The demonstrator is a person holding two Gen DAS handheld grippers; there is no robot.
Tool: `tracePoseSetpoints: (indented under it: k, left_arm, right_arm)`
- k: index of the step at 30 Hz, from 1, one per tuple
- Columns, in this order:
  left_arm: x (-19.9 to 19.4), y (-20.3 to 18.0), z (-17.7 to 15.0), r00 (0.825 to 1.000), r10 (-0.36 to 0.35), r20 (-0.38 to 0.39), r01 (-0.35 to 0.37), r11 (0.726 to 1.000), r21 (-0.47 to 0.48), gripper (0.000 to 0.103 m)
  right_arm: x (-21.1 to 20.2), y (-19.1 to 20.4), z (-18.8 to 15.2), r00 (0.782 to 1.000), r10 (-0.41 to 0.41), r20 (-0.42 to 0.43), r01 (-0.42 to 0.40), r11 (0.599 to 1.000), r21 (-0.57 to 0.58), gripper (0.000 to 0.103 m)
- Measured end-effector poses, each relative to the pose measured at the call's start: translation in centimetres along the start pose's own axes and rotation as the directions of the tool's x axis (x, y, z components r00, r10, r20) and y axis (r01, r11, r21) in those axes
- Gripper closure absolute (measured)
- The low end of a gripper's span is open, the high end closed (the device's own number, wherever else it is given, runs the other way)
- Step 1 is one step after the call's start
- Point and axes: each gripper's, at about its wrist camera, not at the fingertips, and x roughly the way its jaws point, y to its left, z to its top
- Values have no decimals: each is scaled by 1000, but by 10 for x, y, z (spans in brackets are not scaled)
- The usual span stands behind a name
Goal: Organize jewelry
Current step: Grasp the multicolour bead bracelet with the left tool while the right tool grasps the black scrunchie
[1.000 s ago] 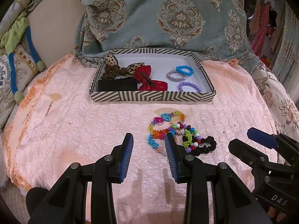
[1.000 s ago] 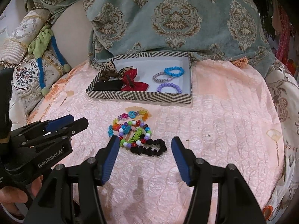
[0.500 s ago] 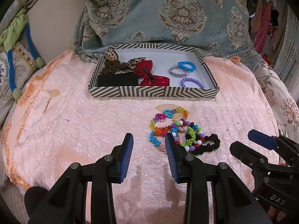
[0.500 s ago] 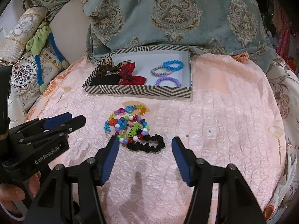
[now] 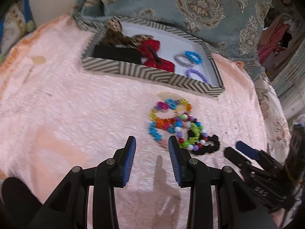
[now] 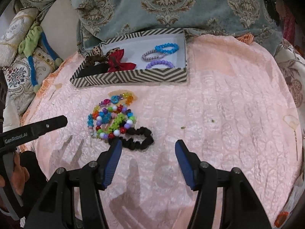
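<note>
Both wrist views look steeply down along their fingers, close over the pink cloth [image 5: 76,114]. Both share the striped box [image 6: 133,77] and bead pile [image 5: 171,122].

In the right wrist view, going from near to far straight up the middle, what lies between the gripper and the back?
Right gripper, open and empty → black scrunchie → bead bracelets on the pink cloth → striped box → purple bracelet → blue bracelet → patterned cushion.
</note>
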Motion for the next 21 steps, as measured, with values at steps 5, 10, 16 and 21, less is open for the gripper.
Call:
tracePoseSetpoints:
  k: [5,10,16,21]
  left_arm:
    - [17,-14,9,997,-53,-48,53,999,0,84]
    - [37,-28,19,995,-51,-81,53,998,21,84]
    - [61,-36,23,991,-45,-122,48,999,17,88]
    - [68,-37,26,992,-28,-122,29,1000,11,103]
  right_arm:
    - [10,-4,1,1000,3,-12,-3,1000,7,42]
    - [17,-3,-2,999,27,-16,-27,1000,-6,42]
    - [28,-2,1,999,37,-16,-37,999,-26,53]
    - [35,-3,2,999,36,-1,-36,998,-41,85]
